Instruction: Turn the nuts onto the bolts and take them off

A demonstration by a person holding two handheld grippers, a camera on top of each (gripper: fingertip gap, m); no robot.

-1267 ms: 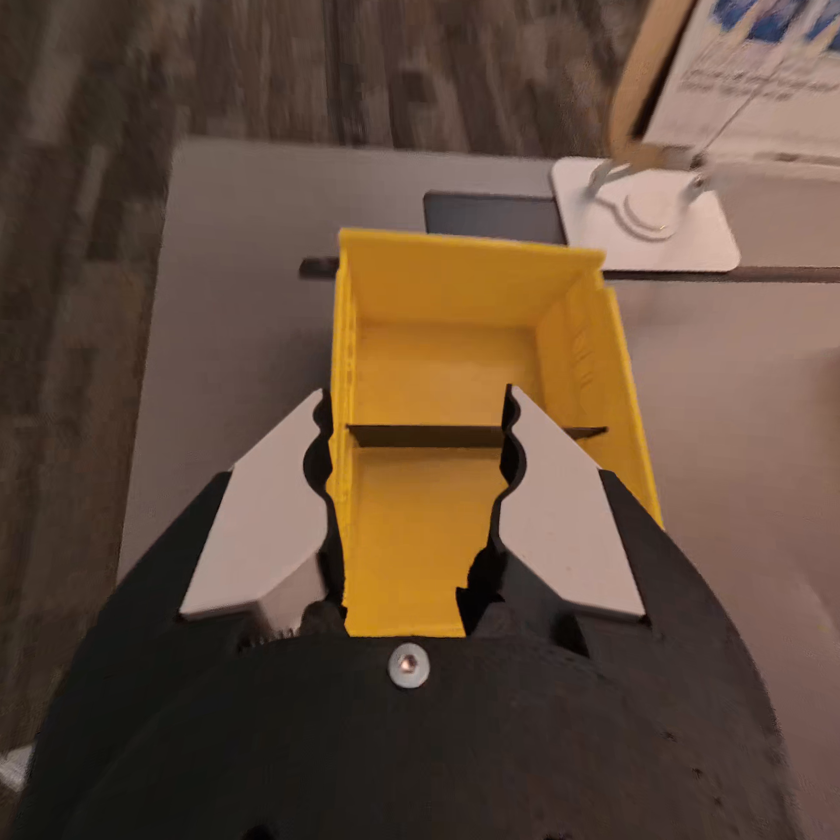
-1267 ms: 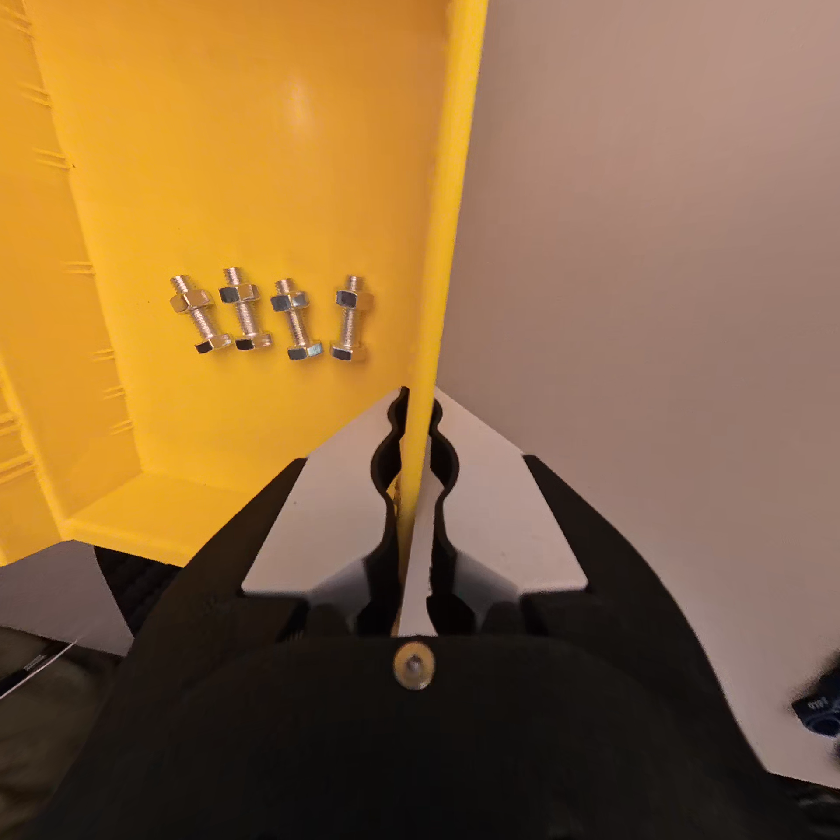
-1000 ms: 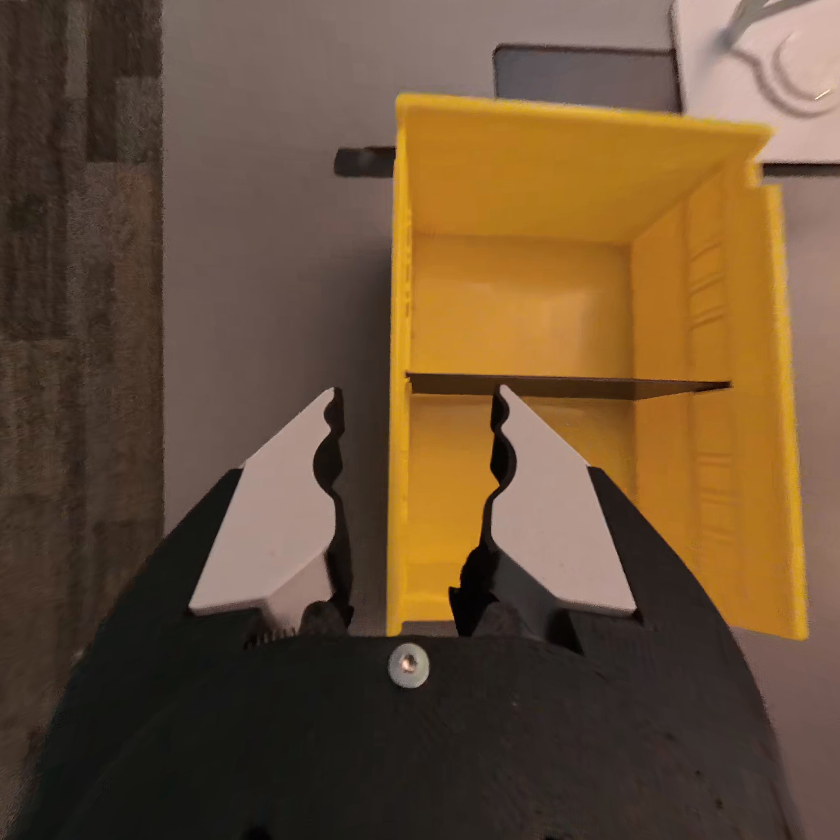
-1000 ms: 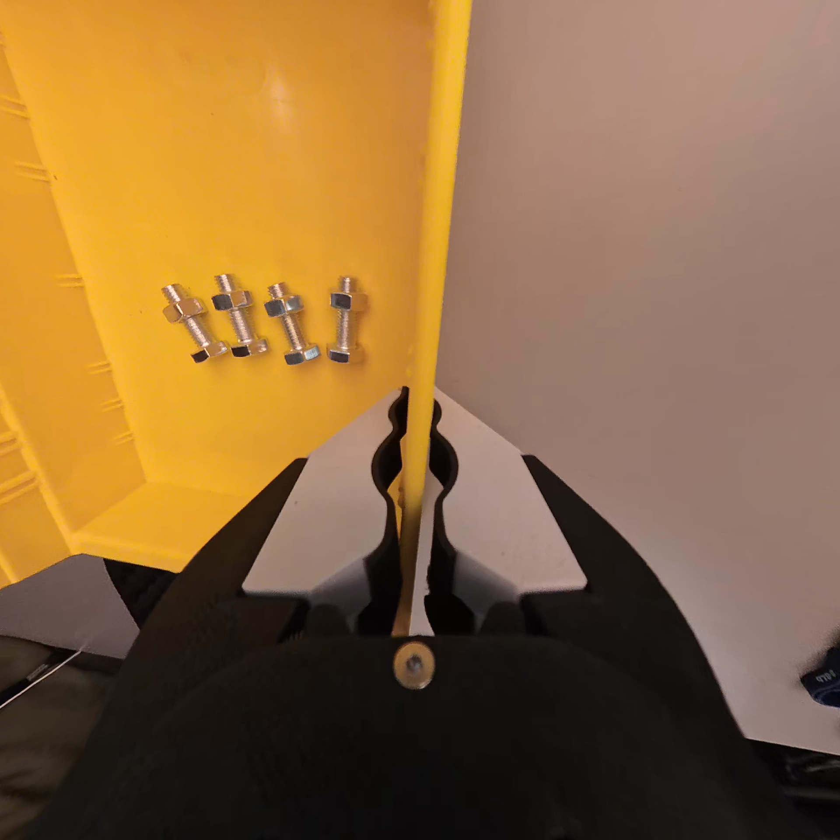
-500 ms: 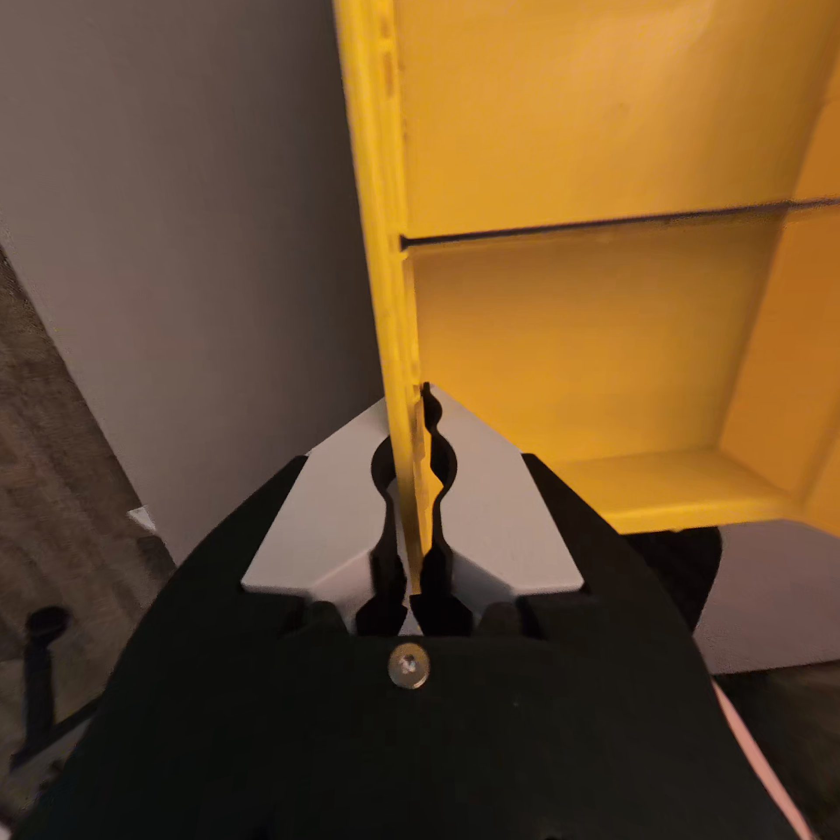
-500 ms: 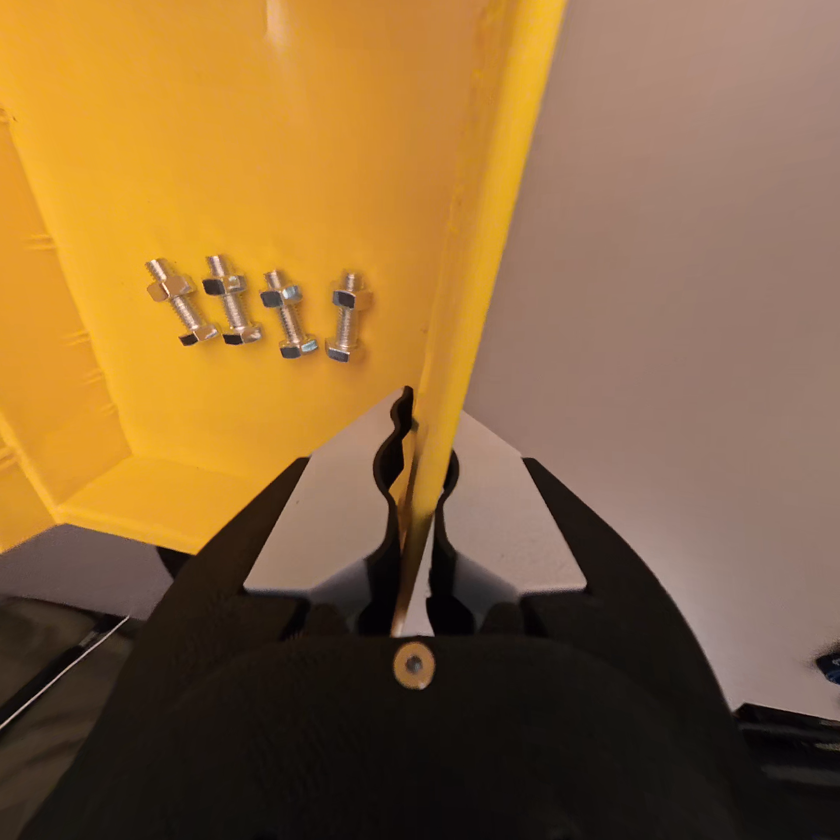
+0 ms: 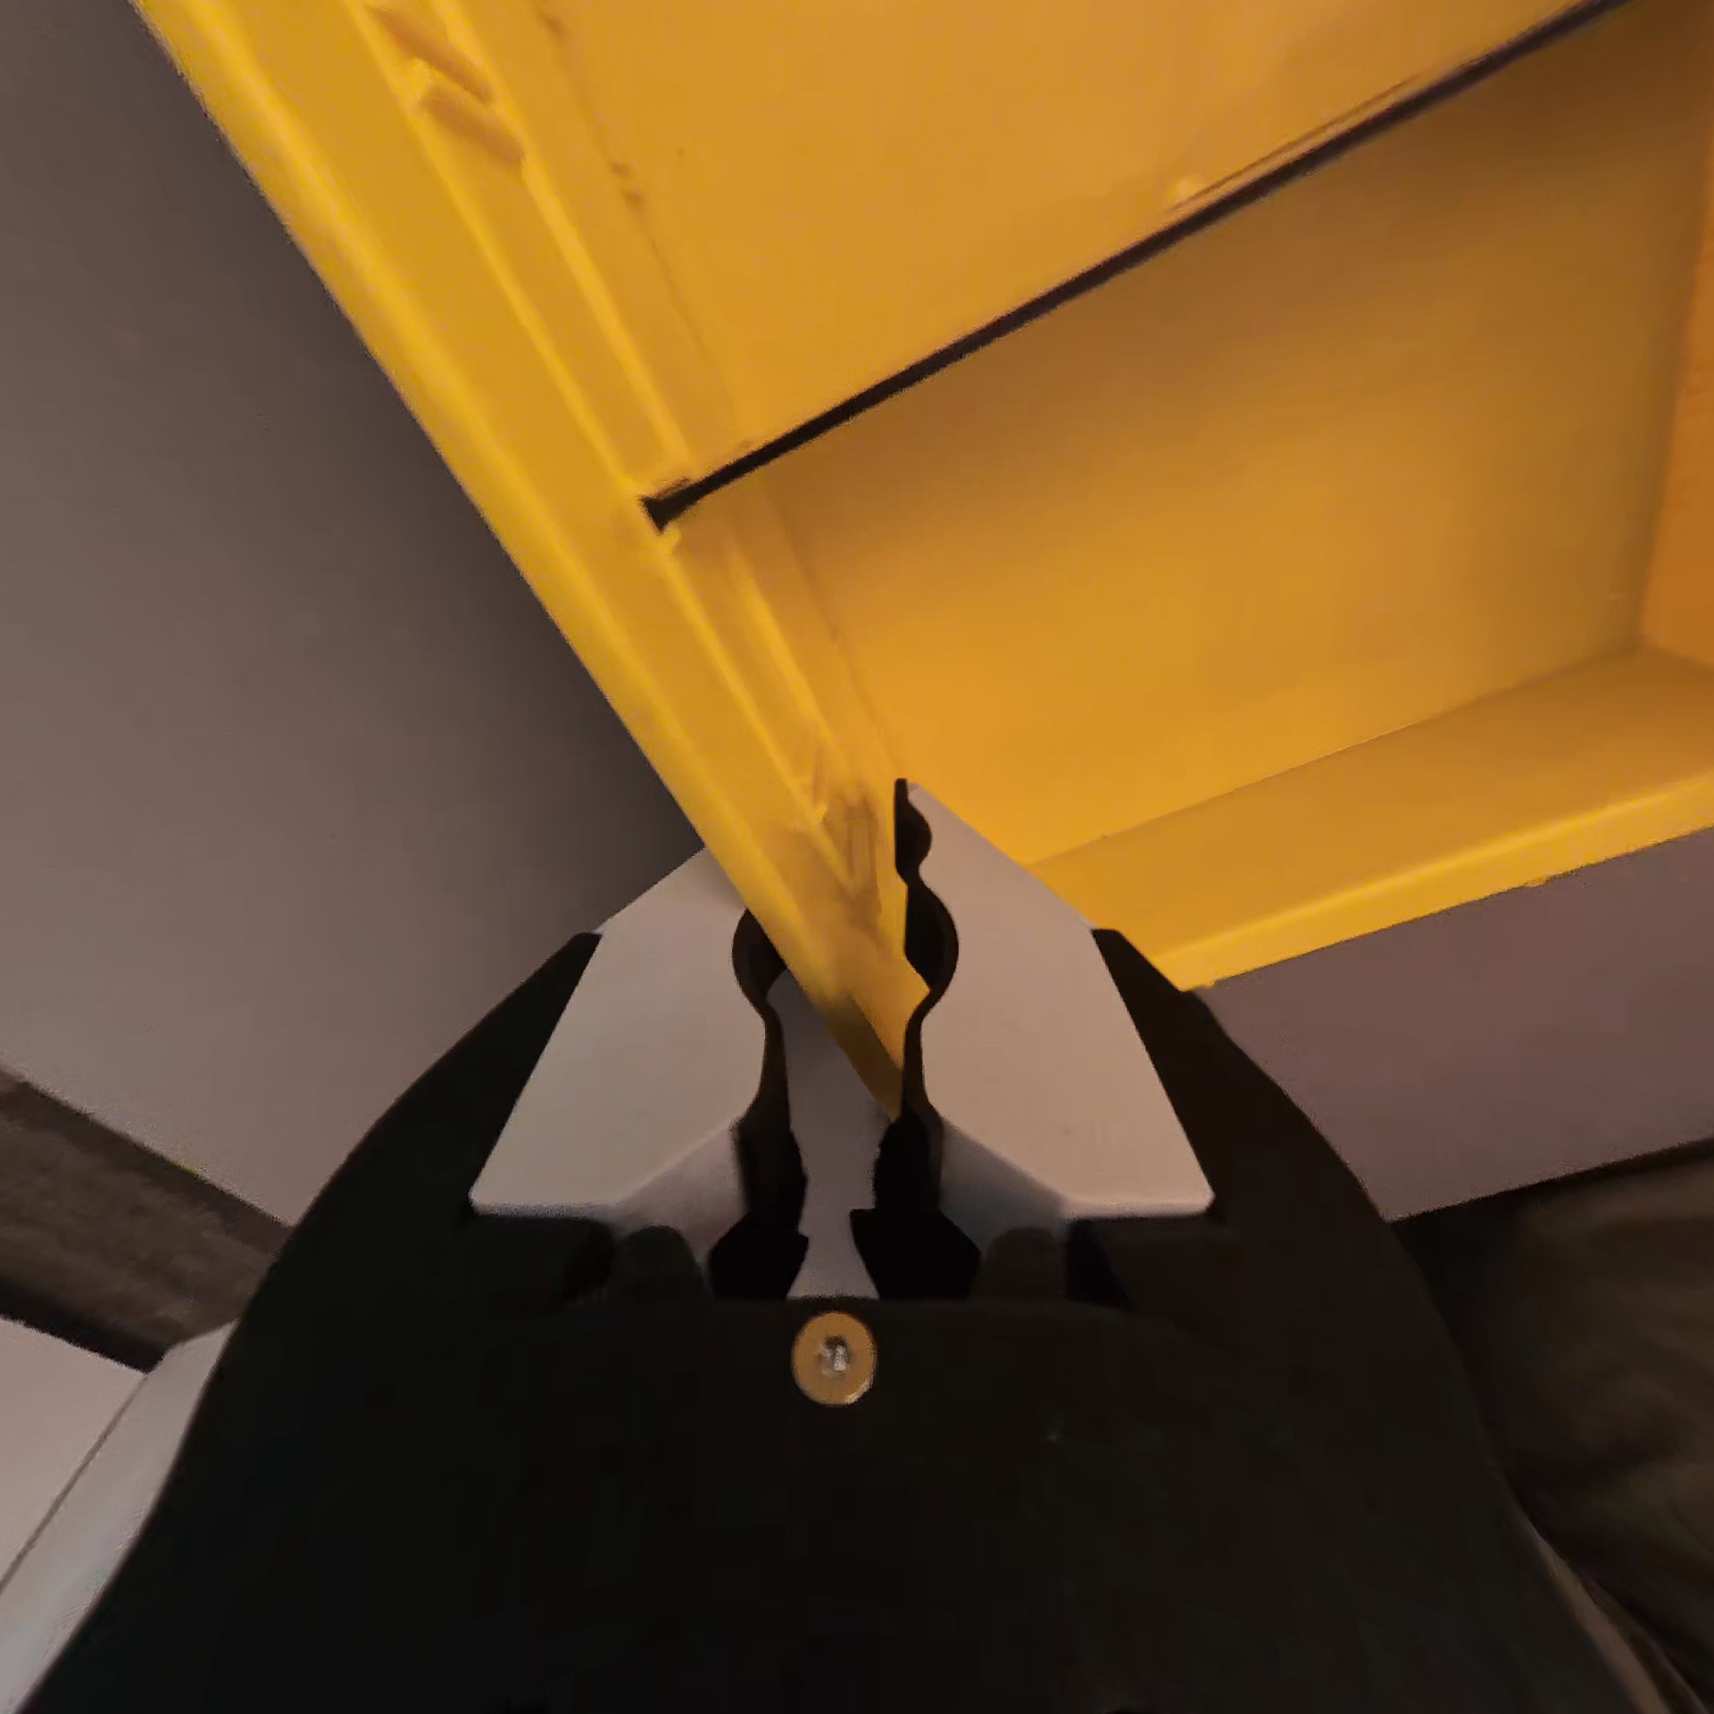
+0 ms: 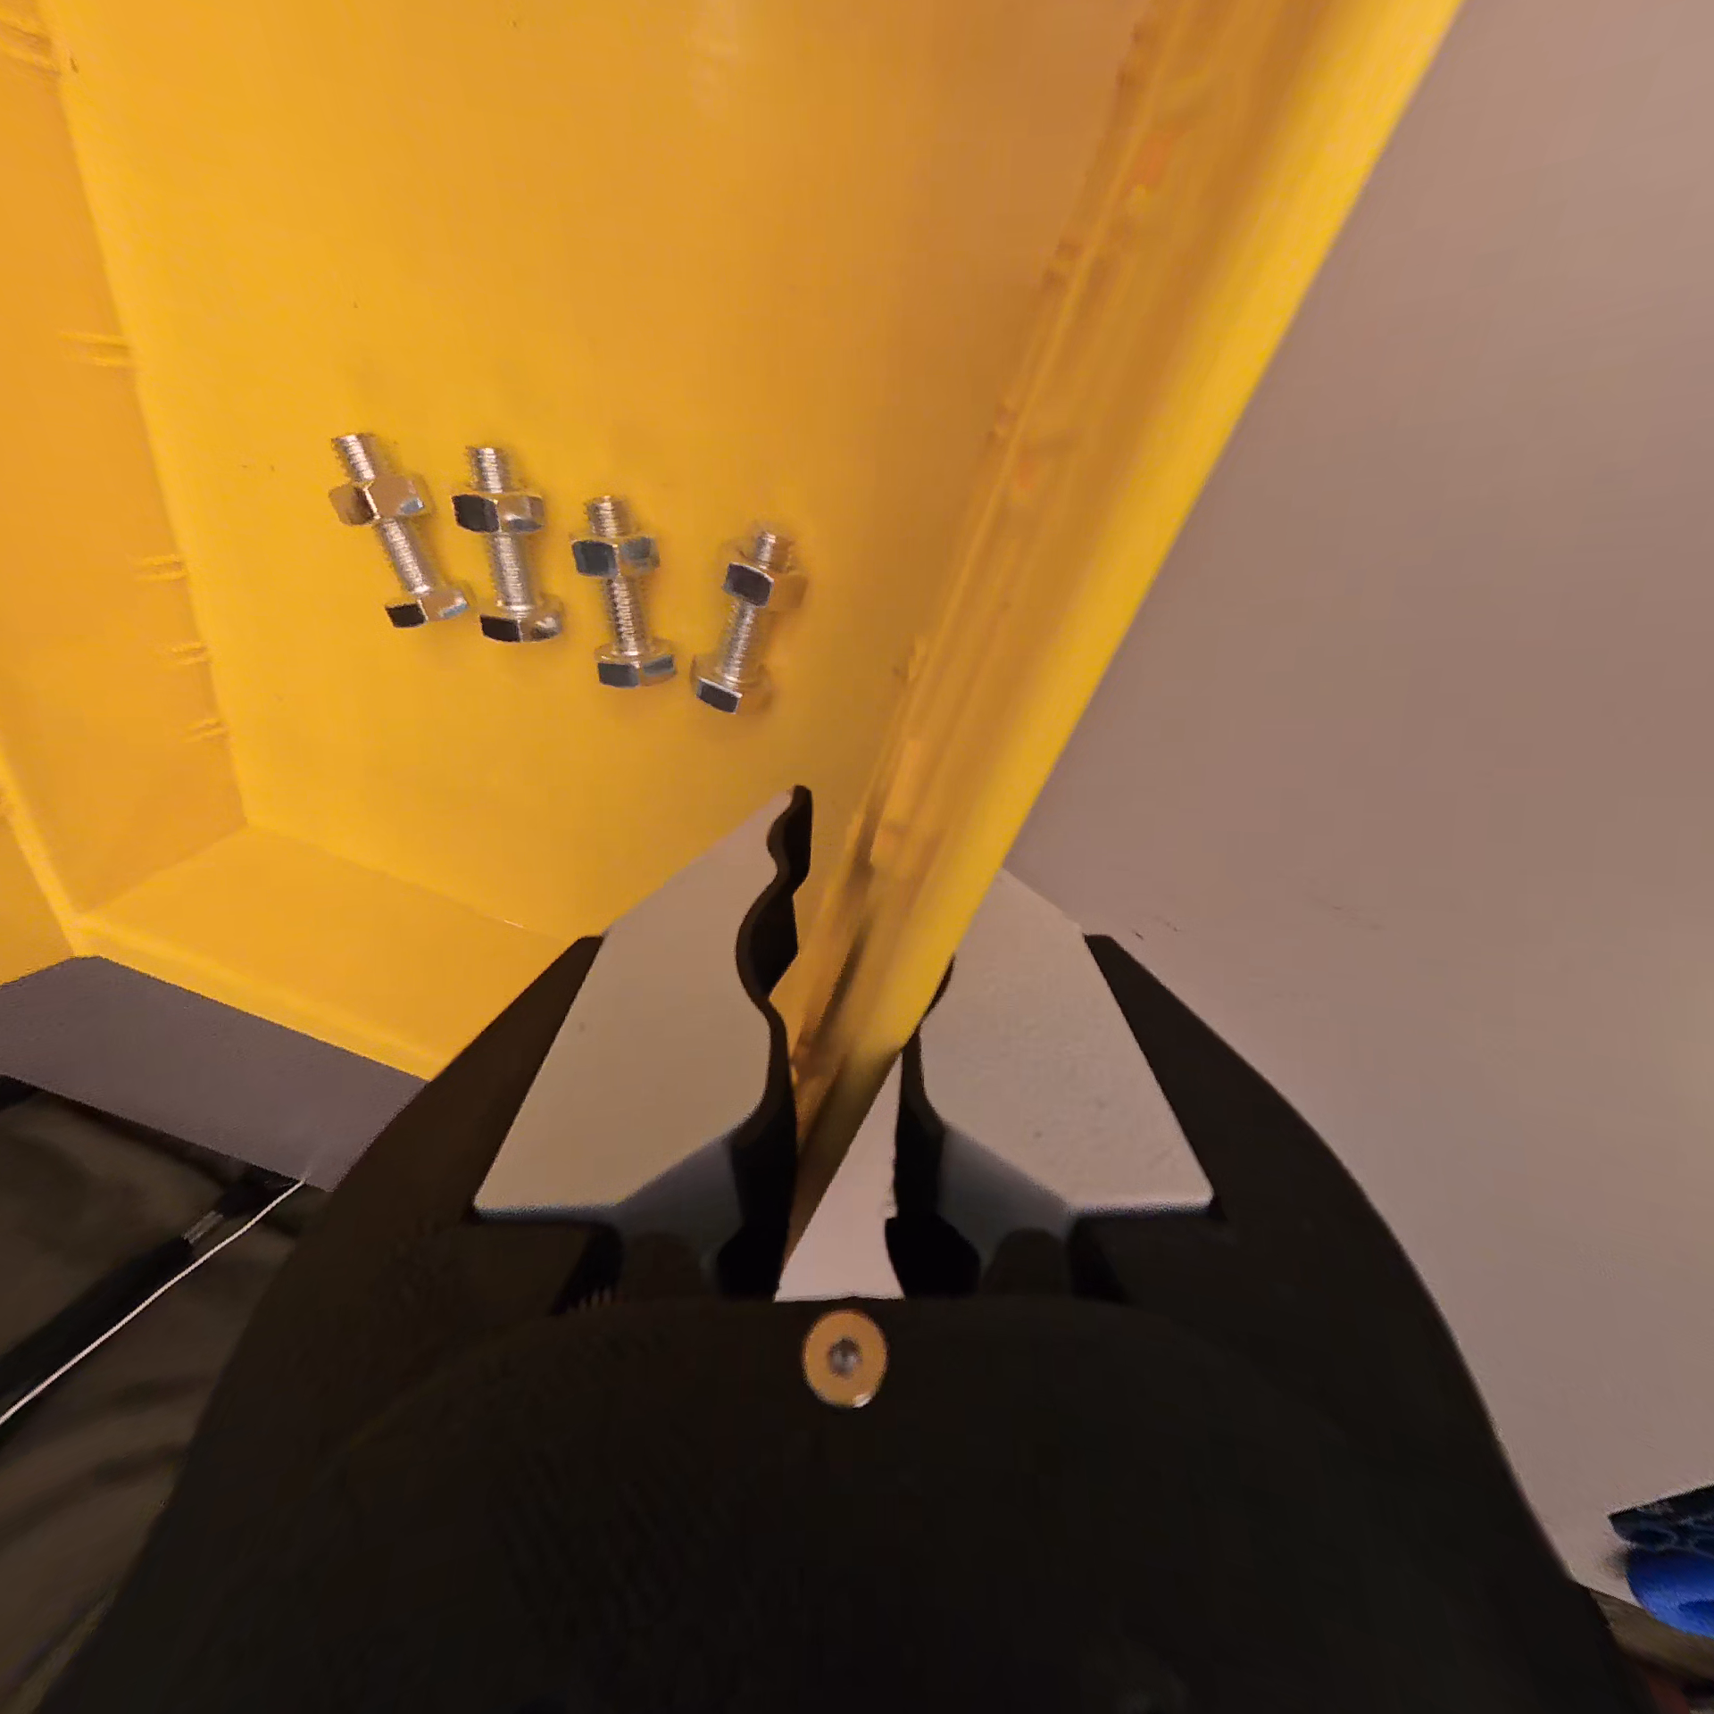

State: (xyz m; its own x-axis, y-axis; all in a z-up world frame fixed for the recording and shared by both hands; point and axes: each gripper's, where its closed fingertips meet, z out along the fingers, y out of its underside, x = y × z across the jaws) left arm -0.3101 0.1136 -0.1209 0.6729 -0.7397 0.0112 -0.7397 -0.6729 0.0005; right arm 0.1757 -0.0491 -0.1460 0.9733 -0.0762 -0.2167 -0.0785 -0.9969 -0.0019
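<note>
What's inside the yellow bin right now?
Four bolts, each with a nut on, lie in a row on the yellow bin floor. The left view shows a black divider and empty floor. The tools hide part.

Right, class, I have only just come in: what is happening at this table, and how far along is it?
A person holds a gripper in each hand, and both are clamped on the side walls of a yellow bin: the left gripper on one wall, the right gripper on the opposite one. Four bolts lie side by side on the bin's floor, each with a nut threaded on. A thin dark divider crosses the bin. The bin sits askew in both views. No bolt is being handled yet.
</note>
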